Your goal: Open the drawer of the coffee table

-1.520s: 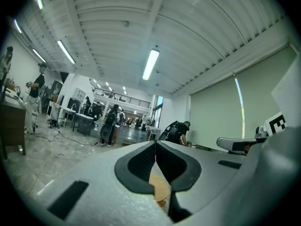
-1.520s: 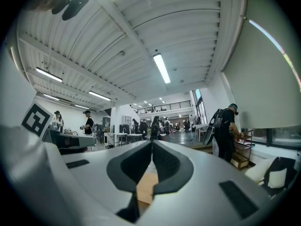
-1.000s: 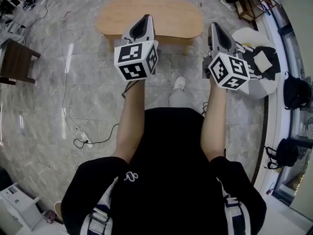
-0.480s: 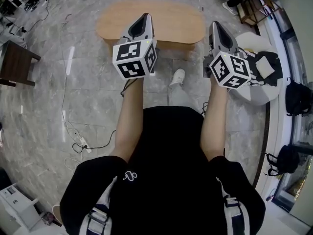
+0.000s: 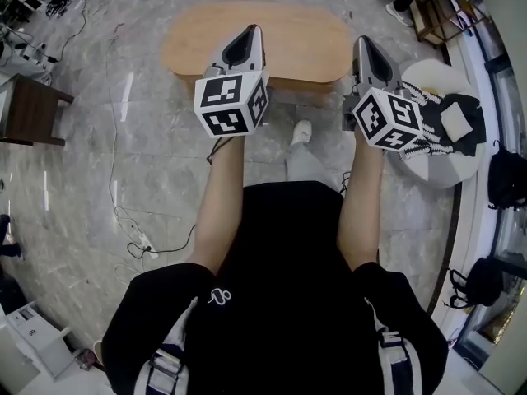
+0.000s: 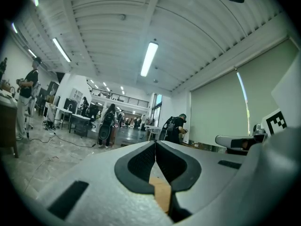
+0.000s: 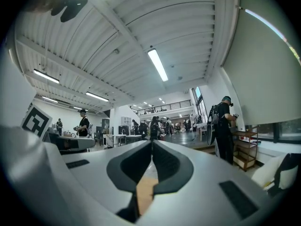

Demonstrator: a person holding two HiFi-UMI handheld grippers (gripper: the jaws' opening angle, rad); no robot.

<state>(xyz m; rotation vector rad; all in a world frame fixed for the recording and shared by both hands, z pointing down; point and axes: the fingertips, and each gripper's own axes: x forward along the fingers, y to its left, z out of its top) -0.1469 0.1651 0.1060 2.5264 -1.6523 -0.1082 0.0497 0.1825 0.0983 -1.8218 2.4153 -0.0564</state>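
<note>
The coffee table (image 5: 189, 35) has an oval light-wood top and stands on the marble floor straight ahead in the head view. Its near side (image 5: 292, 89) shows as a thin wood strip under the top's edge, and no drawer front can be made out. My left gripper (image 5: 249, 31) points level over the near half of the top, shut and empty. My right gripper (image 5: 361, 41) is level beside the table's right end, also shut and empty. Both gripper views look out across the hall, with a sliver of the wood top behind the closed left jaws (image 6: 155, 142) and right jaws (image 7: 151, 142).
A dark side table (image 5: 29, 109) stands at the left. A white round pouf (image 5: 428, 72) with black-and-white things on it sits close to the right gripper. Cables and a power strip (image 5: 144, 241) lie on the floor. Black bags (image 5: 506, 179) are at the right wall. People stand far off.
Both grippers and the person have moved forward toward the coffee table, which now looks closer and larger. The jaws of both stayed shut.
</note>
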